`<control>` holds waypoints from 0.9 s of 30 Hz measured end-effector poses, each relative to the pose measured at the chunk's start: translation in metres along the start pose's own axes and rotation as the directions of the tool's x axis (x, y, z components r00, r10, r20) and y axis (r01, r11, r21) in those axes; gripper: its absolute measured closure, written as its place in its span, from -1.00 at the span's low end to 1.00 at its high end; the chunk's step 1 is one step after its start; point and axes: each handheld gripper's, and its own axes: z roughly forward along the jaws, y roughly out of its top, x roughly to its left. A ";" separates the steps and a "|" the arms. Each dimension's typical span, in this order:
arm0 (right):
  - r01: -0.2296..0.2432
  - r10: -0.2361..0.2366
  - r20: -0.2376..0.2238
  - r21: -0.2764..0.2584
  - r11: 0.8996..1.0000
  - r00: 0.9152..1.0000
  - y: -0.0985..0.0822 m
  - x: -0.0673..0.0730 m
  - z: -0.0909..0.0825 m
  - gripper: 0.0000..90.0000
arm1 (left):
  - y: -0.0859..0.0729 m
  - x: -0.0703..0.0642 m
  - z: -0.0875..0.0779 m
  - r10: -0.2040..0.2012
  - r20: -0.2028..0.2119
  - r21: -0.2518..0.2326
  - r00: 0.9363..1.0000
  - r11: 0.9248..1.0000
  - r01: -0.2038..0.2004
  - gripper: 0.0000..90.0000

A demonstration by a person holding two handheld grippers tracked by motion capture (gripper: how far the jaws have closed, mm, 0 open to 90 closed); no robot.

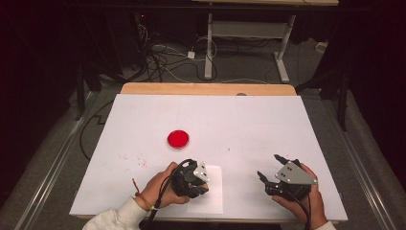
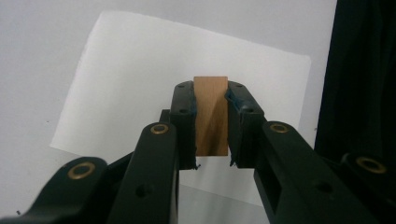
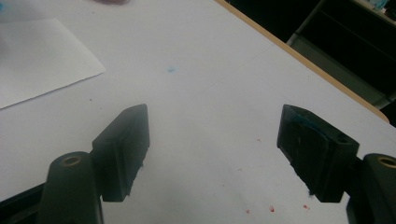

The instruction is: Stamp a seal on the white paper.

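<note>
Two grippers low over the table, left gripper clamped on a wooden block above white paper, right gripper gaping, holding nothing.

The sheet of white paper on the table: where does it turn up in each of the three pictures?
High view: the sheet of paper lies near the front edge, under the left gripper.
Left gripper view: it spreads across the middle, behind the wooden block that this gripper clamps.
Right gripper view: its corner lies at the upper left, beyond the open right gripper.
Shared landmark: the white table.
</note>
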 end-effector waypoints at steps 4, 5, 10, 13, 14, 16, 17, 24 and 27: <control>-0.003 0.003 0.000 0.006 1.000 1.000 0.000 0.001 0.000 -0.42 | 0.001 0.000 0.005 0.005 0.012 0.041 1.000 0.999 -0.005 0.64; 0.000 0.000 -0.001 0.009 1.000 1.000 0.000 0.001 0.000 -0.42 | 0.001 0.000 0.006 0.008 0.022 0.046 1.000 0.999 -0.009 0.64; 0.002 -0.002 -0.002 0.011 1.000 1.000 0.000 0.001 0.001 -0.42 | 0.002 -0.001 0.012 0.005 0.030 0.081 1.000 0.997 -0.008 0.64; 0.006 -0.006 -0.004 0.011 1.000 1.000 0.000 0.001 0.002 -0.41 | 0.004 0.001 0.014 0.003 0.034 0.101 0.999 0.995 -0.006 0.64; 0.006 -0.006 -0.003 0.012 1.000 1.000 0.000 0.001 0.002 -0.41 | 0.005 0.000 0.014 0.003 0.031 0.103 0.999 0.995 -0.006 0.64; 0.009 -0.009 -0.006 0.012 1.000 1.000 0.000 0.001 0.002 -0.41 | 0.006 -0.001 0.015 0.008 0.024 0.114 1.000 0.993 -0.010 0.64; 0.011 -0.011 -0.006 0.013 1.000 1.000 0.000 0.001 0.002 -0.41 | 0.007 -0.002 0.015 0.009 0.021 0.117 1.000 0.993 -0.012 0.64; 0.009 -0.009 -0.006 0.014 1.000 1.000 -0.001 0.002 0.002 -0.41 | 0.007 0.001 0.015 -0.006 0.036 0.119 0.999 0.993 0.001 0.64; 0.010 -0.010 -0.003 0.015 1.000 1.000 0.000 0.002 0.002 -0.41 | 0.008 0.000 0.016 -0.005 0.029 0.123 1.000 0.992 0.001 0.64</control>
